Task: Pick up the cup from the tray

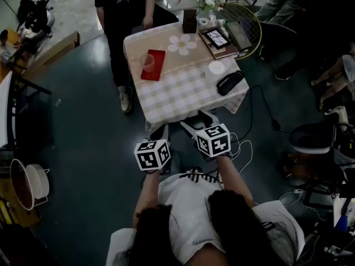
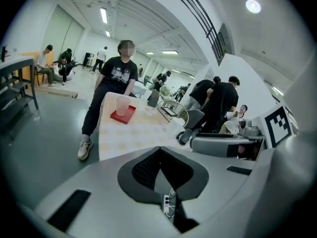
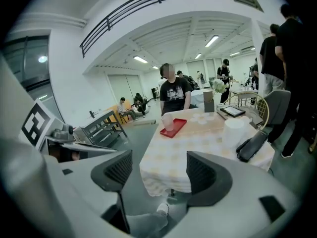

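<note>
Holding both tongs low, short of the near edge of a table (image 1: 183, 90) draped in a checked cloth, well apart from everything on it. Gripping nothing with the left tongs (image 2: 159, 157), pads pressed together. Holding the right tongs (image 3: 153, 170) spread wide and empty, with only floor and the cloth's hem showing in the gap. Facing the cup (image 1: 147, 62), upright on the left part of a red tray (image 1: 156, 71) near the table's far left corner, untouched. Noting a person in dark clothes (image 1: 125, 15) standing just beyond that corner, a flower-shaped mat (image 1: 182, 45) right of the tray, and a black case (image 1: 229, 82) by the right edge beside a white round thing (image 1: 217, 67).
</note>
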`<action>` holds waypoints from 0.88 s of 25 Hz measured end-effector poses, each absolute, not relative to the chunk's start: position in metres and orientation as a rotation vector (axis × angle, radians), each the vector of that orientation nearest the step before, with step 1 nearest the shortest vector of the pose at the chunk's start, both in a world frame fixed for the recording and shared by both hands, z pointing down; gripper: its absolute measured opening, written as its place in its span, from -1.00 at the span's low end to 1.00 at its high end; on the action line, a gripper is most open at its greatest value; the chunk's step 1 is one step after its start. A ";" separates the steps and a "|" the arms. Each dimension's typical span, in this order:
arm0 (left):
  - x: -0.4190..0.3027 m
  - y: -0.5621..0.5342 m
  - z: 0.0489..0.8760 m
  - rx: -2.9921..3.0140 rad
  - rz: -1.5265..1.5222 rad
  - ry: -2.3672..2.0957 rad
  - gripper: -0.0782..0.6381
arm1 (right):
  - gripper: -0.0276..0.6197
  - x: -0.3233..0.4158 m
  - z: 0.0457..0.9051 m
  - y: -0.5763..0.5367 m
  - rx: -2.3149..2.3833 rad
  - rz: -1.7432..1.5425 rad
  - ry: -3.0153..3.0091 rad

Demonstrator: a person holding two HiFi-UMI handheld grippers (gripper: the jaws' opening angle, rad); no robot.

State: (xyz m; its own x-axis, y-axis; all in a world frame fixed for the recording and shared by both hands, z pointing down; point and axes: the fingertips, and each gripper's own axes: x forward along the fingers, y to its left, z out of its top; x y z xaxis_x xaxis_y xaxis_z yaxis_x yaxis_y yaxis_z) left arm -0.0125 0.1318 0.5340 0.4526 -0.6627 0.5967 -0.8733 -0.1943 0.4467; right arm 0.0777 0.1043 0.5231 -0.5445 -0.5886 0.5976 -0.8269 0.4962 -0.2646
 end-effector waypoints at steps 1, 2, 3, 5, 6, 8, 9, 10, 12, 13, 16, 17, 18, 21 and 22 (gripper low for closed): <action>-0.017 0.121 0.534 1.928 0.343 -1.285 -0.77 | 0.10 0.072 0.524 0.096 1.164 0.752 -2.310; -0.022 0.111 0.534 1.920 0.343 -1.286 -0.77 | 0.10 0.067 0.524 0.088 1.161 0.758 -2.308; -0.026 0.102 0.534 1.918 0.352 -1.291 -0.77 | 0.11 0.063 0.524 0.081 1.161 0.763 -2.306; -0.033 0.087 0.533 1.926 0.377 -1.293 -0.77 | 0.11 0.056 0.524 0.066 1.167 0.764 -2.298; -0.036 0.081 0.533 1.931 0.385 -1.288 -0.77 | 0.12 0.053 0.524 0.059 1.170 0.761 -2.293; -0.042 0.070 0.534 1.928 0.392 -1.280 -0.77 | 0.12 0.045 0.523 0.046 1.171 0.759 -2.287; -0.045 0.065 0.536 1.920 0.393 -1.278 -0.77 | 0.12 0.041 0.522 0.041 1.170 0.761 -2.288; -0.049 0.061 0.537 1.910 0.392 -1.278 -0.77 | 0.12 0.037 0.521 0.035 1.168 0.760 -2.291; -0.057 0.051 0.539 1.897 0.388 -1.279 -0.77 | 0.13 0.030 0.518 0.023 1.167 0.746 -2.292; -0.060 0.047 0.540 1.893 0.388 -1.279 -0.77 | 0.14 0.027 0.517 0.018 1.169 0.739 -2.291; -0.072 0.035 0.540 1.890 0.388 -1.282 -0.77 | 0.17 0.020 0.516 0.002 1.193 0.744 -2.290; -0.076 0.030 0.540 1.890 0.387 -1.284 -0.77 | 0.18 0.017 0.515 -0.002 1.198 0.751 -2.291; -0.080 0.026 0.540 1.891 0.387 -1.285 -0.77 | 0.18 0.014 0.515 -0.005 1.199 0.754 -2.290; -0.089 0.014 0.538 1.897 0.391 -1.284 -0.77 | 0.19 0.007 0.518 -0.014 1.189 0.737 -2.275; -0.091 0.009 0.538 1.899 0.391 -1.286 -0.77 | 0.20 0.004 0.519 -0.018 1.184 0.735 -2.272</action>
State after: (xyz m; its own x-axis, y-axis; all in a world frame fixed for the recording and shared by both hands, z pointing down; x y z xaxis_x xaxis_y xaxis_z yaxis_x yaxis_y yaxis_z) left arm -0.0915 0.0094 0.5379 0.4374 -0.6382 0.6335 -0.8828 -0.1708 0.4375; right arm 0.0038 -0.0177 0.5190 -0.5162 -0.5890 0.6217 -0.8416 0.4835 -0.2408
